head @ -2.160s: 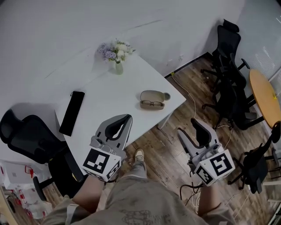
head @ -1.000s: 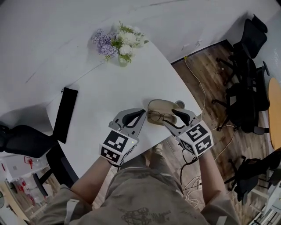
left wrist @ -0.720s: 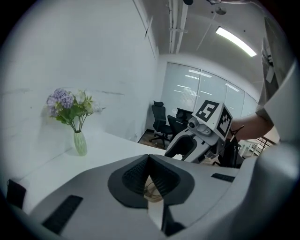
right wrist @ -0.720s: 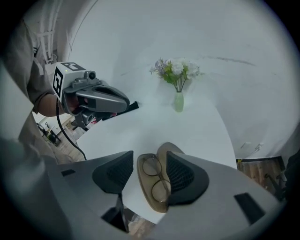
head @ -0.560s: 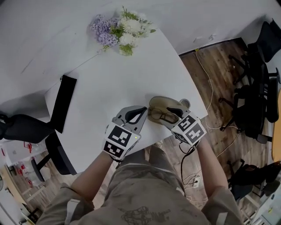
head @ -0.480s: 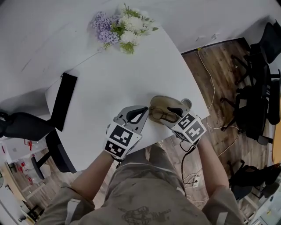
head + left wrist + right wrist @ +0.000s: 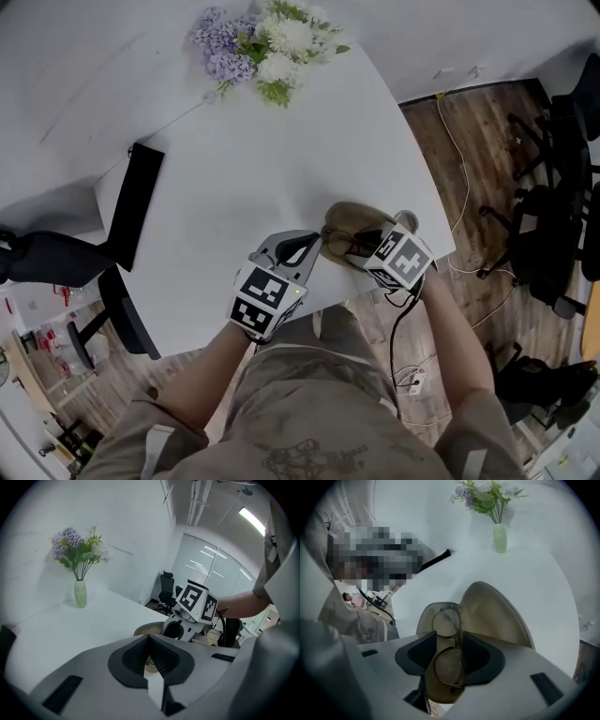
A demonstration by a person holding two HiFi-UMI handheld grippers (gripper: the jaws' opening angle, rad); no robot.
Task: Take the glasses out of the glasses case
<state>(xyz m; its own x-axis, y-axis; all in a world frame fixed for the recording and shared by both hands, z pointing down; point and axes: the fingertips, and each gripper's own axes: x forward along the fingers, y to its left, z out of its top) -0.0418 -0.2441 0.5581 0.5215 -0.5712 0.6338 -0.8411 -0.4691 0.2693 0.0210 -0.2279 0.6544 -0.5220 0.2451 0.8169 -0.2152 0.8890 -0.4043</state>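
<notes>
the right gripper [image 7: 450, 638] points down into the open glasses case [image 7: 497, 616]. its jaws are closing, one on each side of the glasses [image 7: 446, 621]. the near lens sits right between the two dark pads, and the far lens pokes out past them. i cannot tell if the pads press on the frame.

the left gripper [image 7: 149, 641] has its jaws together at the tips, with nothing between them. it sits just beside the case, on the side away from the right gripper.

the glasses lie folded in the bottom half of the case, and the lid stands up behind them. the case sits near the edge of the white table [image 7: 253, 169].

only the right gripper view shows the lenses well. in the head view the right gripper [image 7: 358, 246] covers most of the glasses, but that view shows both tools at once, with the left gripper [image 7: 317, 244] close to the case [image 7: 349, 216]. the left gripper view shows just the case rim [image 7: 143, 629] and the other tool's marker cube [image 7: 197, 603] above it.

flowers [image 7: 262, 42] stand at the far end of the table.
</notes>
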